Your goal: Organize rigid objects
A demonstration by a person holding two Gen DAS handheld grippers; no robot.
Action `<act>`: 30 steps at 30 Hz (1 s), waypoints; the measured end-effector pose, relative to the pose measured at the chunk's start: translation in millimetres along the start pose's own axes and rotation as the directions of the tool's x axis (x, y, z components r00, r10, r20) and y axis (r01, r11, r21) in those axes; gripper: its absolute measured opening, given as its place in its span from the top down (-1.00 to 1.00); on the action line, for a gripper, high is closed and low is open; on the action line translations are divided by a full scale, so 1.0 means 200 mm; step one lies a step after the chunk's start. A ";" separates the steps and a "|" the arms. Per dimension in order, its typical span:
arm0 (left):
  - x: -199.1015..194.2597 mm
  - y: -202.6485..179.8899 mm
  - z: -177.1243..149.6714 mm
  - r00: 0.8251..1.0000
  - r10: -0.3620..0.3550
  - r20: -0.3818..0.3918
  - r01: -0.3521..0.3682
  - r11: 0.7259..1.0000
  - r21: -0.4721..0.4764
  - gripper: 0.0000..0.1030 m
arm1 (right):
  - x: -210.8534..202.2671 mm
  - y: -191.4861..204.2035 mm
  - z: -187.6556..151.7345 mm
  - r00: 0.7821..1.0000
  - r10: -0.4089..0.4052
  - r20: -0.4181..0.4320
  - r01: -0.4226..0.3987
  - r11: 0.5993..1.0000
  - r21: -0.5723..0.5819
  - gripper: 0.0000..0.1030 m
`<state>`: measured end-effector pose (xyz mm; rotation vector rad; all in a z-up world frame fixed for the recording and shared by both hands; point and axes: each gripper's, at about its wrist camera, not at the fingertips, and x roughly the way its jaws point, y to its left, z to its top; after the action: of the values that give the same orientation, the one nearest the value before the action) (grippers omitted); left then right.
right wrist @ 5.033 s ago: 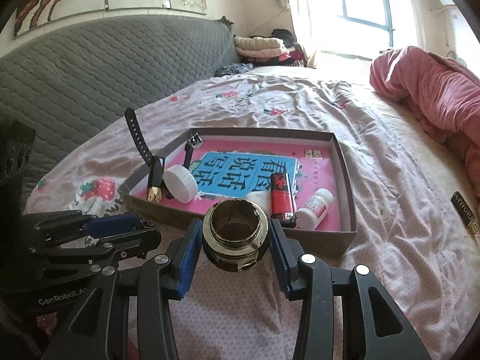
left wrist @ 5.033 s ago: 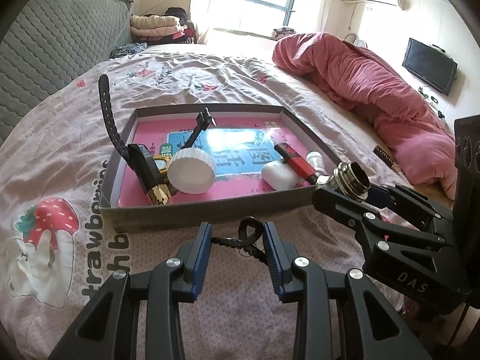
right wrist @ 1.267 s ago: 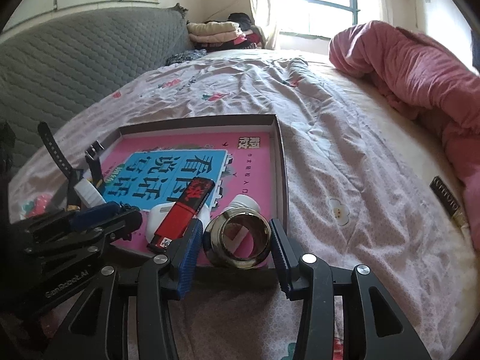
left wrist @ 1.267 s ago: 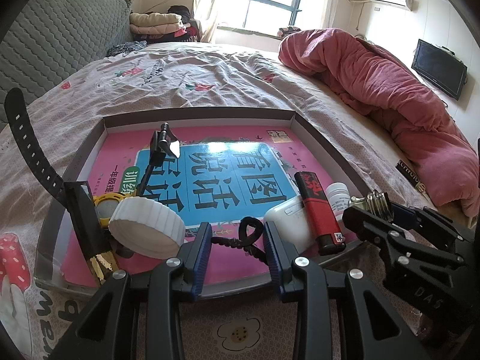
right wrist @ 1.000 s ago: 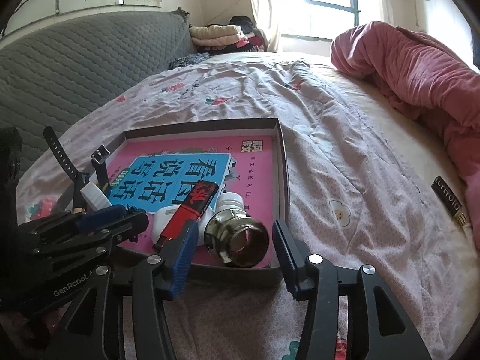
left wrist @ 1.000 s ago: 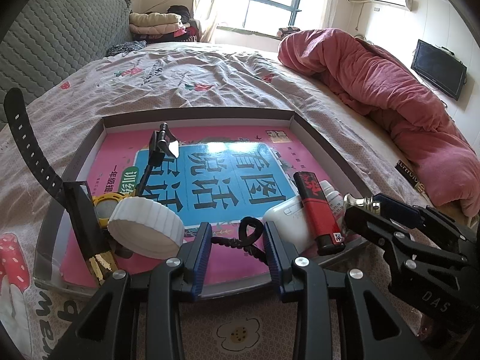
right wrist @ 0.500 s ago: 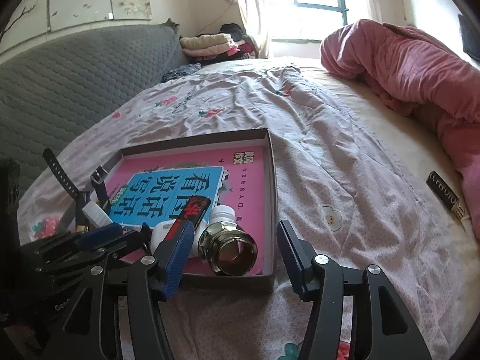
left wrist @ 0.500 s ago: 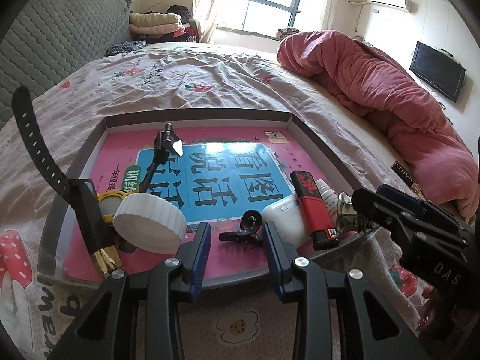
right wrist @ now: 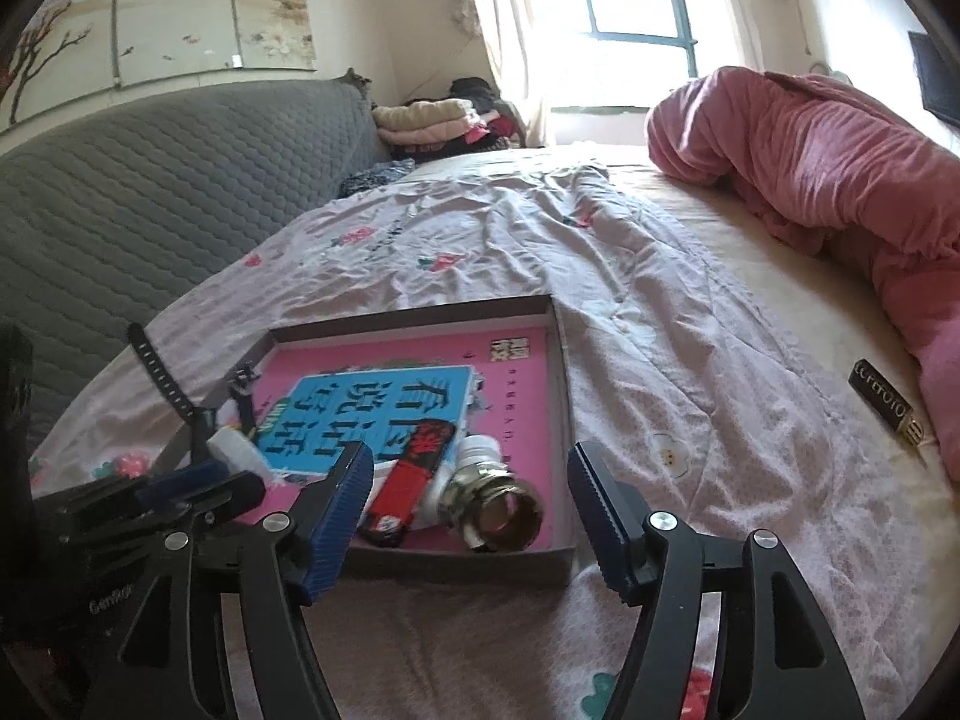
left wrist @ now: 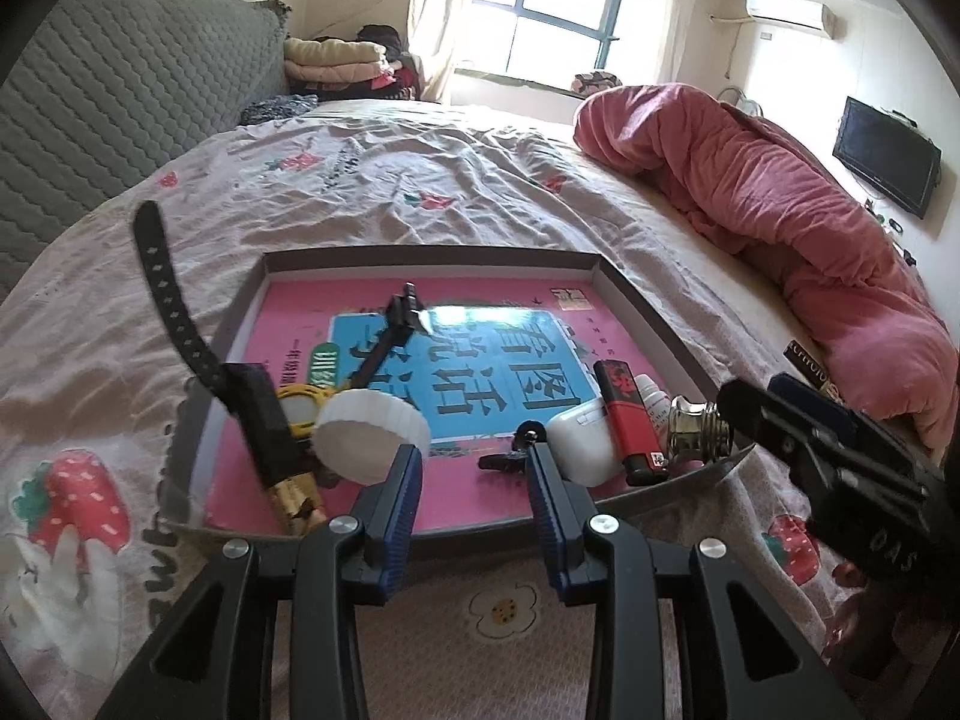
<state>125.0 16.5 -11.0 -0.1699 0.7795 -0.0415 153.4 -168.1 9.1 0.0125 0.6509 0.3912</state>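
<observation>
On the bed, at the near right corner of the cardboard tray, I've just let go of the metal fitting: a sec ago it sat clamped between my right gripper pads, now it lies on its side on the pink liner, open end toward me, close against the tray's near wall and touching the small white bottle. Right jaws are opening, already spread wide w/ nothing pressed between them; the fitting only shows through the gap, below and beyond. Left gripper did the same w/ its load: the small black clip I'd been carrying now rests on the liner just beyond the fingertips, near the white earbud case, and the left fingers stand apart, holding nothing. Both grippers have backed off toward the near side of the tray. Rest of the tray reads unchanged: red lighter between case and bottle, white round lid and black watch strap at the near left, strap sticking up over the left wall. So two more rigid items are in, by my read. One dark bar-shaped item lies out on the sheet far right, by the pink duvet — prob. next pickup for the right side; can't tell what it is.
</observation>
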 end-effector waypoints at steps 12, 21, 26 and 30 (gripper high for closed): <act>-0.18 0.03 -0.02 1.000 0.010 0.024 -0.010 1.000 0.005 0.24 | -0.06 0.13 -0.08 0.999 -0.046 -0.011 0.045 0.997 -0.060 -0.45; -0.26 0.06 -0.07 1.000 0.008 0.000 -0.008 1.000 -0.026 0.05 | -0.12 0.24 -0.16 0.998 -0.055 -0.043 0.050 0.993 -0.105 -0.45; -0.31 0.07 -0.10 1.000 0.019 -0.011 -0.019 0.999 -0.033 0.05 | -0.16 0.27 -0.20 0.996 -0.077 -0.053 0.070 0.989 -0.127 -0.46; -0.36 0.07 -0.13 0.999 0.031 -0.017 -0.031 0.999 -0.037 0.05 | -0.21 0.27 -0.22 0.995 -0.084 -0.051 0.078 0.991 -0.112 -0.46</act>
<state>56.2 34.2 18.2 -0.1933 0.7997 0.0011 79.1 -138.3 5.8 -0.1302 0.6820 0.3492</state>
